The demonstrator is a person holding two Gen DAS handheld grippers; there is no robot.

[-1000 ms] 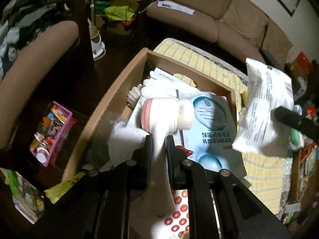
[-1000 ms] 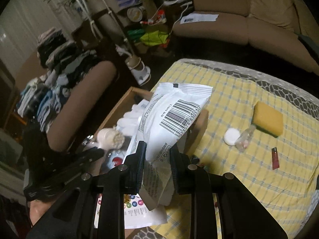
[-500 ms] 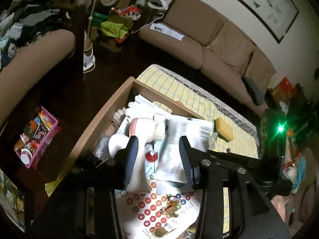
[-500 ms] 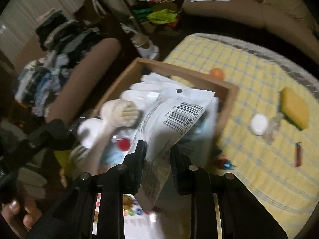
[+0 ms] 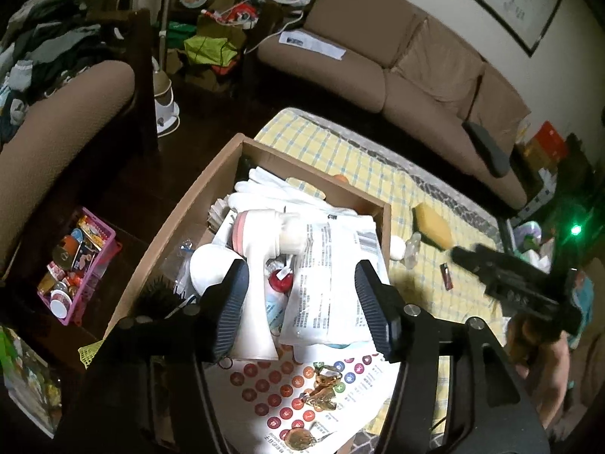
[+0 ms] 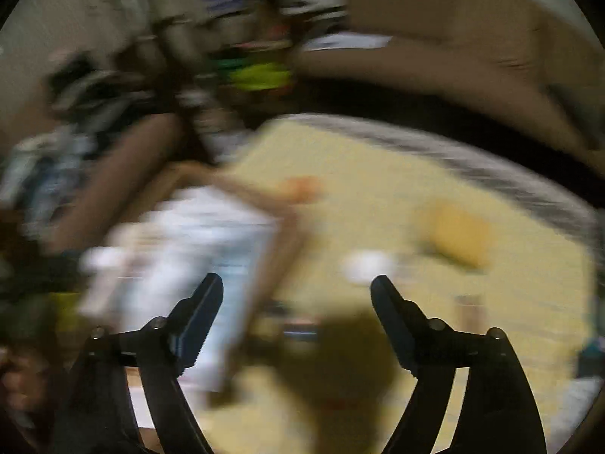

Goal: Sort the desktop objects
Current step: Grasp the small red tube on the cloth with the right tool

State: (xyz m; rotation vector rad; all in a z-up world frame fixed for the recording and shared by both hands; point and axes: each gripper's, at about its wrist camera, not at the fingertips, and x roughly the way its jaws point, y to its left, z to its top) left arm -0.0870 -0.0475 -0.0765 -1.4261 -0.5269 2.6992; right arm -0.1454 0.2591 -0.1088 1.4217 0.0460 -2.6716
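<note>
A wooden box on the yellow checked tablecloth holds a white and pink brush, a white printed packet, white gloves and other items. My left gripper is open and empty above the box. My right gripper is open and empty; its view is blurred by motion. It shows at the right of the left wrist view, away from the box. A yellow sponge, a clear small bottle and a red lighter lie on the cloth.
A sheet with coloured dots and gold trinkets lies at the box's near end. A pink basket of small items sits at the left on a dark surface. A brown sofa stands behind the table.
The left gripper opened wider and left the brush in the box. The right gripper let go of the white packet, which now lies in the box, and swung away to the right.
</note>
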